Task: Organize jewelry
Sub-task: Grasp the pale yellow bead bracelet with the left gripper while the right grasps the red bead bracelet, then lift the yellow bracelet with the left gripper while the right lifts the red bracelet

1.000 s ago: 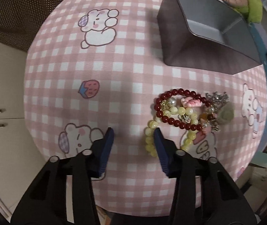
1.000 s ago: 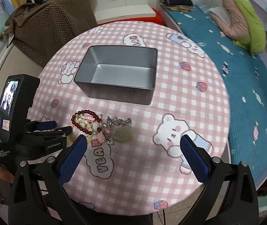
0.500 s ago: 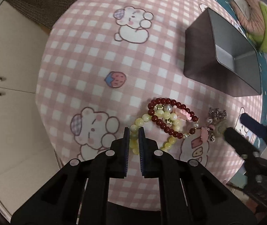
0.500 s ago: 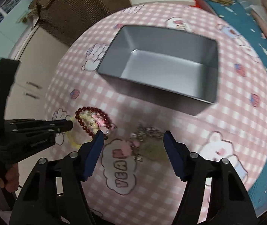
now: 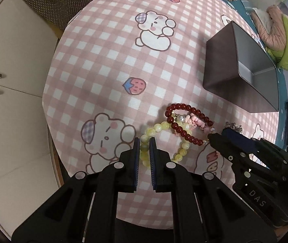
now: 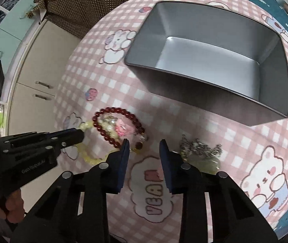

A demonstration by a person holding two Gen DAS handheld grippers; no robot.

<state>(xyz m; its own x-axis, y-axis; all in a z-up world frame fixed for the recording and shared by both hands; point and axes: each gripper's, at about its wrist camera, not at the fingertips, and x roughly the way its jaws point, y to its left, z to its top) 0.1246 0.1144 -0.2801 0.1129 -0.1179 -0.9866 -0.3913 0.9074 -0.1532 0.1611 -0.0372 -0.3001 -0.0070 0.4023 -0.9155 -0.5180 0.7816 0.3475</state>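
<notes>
Left gripper [image 5: 144, 149]: pointing down at the table, its pads pinching the yellow bead bracelet [image 5: 160, 141] at the near-left part of its loop.
Yellow bead bracelet: lying on the pink checked tablecloth [image 5: 107, 64], its loop trailing off to the right of the left claw and tucking under the red bead bracelet [image 5: 182, 121].
Red bead bracelet: resting just ahead and right of the left claw, tangled with pink charms and pearls.
Right gripper [image 6: 144, 147]: its jaws have just been closing and are standing partly apart, gripping nothing; only bare cloth is showing between the pads.
Silver chain piece [image 6: 200, 149]: lying just right of the right claw's right finger.
Grey metal tin [image 6: 214, 93]: sitting open beyond the right claw, well apart from the jewelry.
</notes>
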